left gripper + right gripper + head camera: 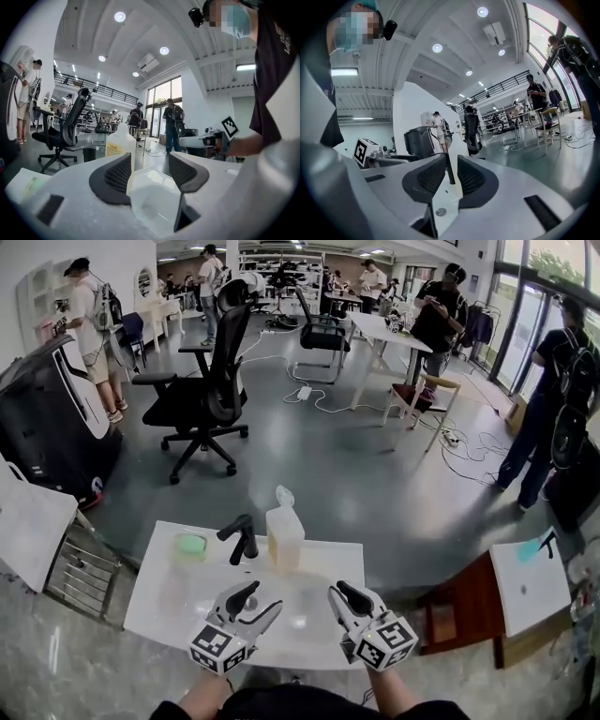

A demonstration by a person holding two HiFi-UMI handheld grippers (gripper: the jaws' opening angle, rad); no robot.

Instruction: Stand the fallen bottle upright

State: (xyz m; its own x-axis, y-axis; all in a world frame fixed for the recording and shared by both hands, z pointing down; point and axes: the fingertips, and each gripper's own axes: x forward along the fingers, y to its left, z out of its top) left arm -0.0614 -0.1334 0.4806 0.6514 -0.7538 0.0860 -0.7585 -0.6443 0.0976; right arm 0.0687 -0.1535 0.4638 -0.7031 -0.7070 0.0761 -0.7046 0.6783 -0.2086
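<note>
Open-plan room with grey floor behind, white bench up front. Standing upright at its far edge, just beside the black tap: bottle. Hovering over the near side, left hand-held gripper, jaws spread wide, nothing between. Alongside, well short of the bottle, right hand-held gripper, jaws nearly together, slim gap showing, gripping nothing.
</note>
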